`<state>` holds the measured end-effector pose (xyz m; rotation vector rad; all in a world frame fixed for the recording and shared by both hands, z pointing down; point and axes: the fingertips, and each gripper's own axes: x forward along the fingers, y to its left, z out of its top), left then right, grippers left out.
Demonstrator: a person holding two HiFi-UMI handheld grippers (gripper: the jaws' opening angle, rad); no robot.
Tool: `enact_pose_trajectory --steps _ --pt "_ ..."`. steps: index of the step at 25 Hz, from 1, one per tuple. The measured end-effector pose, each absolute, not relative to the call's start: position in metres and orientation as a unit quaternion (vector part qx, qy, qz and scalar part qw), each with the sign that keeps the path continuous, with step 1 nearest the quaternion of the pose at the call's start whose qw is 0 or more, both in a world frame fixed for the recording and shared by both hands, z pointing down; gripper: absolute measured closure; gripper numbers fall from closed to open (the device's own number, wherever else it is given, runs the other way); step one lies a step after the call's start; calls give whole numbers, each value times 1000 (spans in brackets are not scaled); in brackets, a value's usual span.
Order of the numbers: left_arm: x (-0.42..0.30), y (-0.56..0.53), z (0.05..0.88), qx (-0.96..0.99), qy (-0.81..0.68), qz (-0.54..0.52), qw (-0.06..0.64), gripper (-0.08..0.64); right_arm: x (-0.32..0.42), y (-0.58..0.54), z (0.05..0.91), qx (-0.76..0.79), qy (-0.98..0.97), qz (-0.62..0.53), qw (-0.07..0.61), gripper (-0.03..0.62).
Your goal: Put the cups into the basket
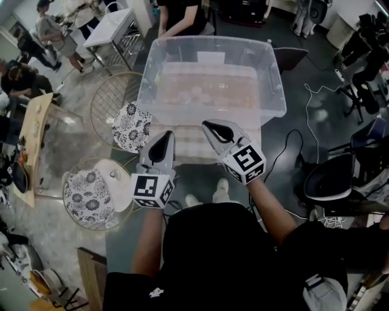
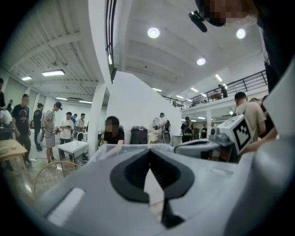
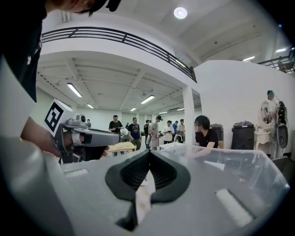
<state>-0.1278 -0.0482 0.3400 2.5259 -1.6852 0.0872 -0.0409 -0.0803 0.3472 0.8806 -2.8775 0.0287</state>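
A big clear plastic bin [image 1: 272, 91] stands on the table in front of me. Pale, blurred shapes [image 1: 196, 93] lie on its floor; I cannot tell whether they are cups. Two round wire baskets with floral cloth sit on the floor at the left, one further off [image 1: 108, 103] and one nearer [image 1: 73, 214]. My left gripper [image 1: 165, 135] hovers by the bin's near edge, jaws shut and empty, tips touching [image 2: 149, 152]. Beside it my right gripper [image 1: 206, 125] is shut too, holding nothing [image 3: 150, 153]. Each gripper points roughly level over the bin's rim.
A person in black [image 1: 180, 17] sits at the bin's far side. A white table [image 1: 112, 27] stands at the back left, and several people stand further left. A black chair [image 1: 331, 177] and cables [image 1: 316, 97] are on the right. My feet [image 1: 206, 195] show below the grippers.
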Motion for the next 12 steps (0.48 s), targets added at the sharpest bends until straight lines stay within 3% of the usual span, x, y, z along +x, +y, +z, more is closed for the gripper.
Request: enact_pose_trajectory --steps 12 --pt "-143 -40 327 842 -537 19 41 554 -55 -67 334 312 -948 5 56 592"
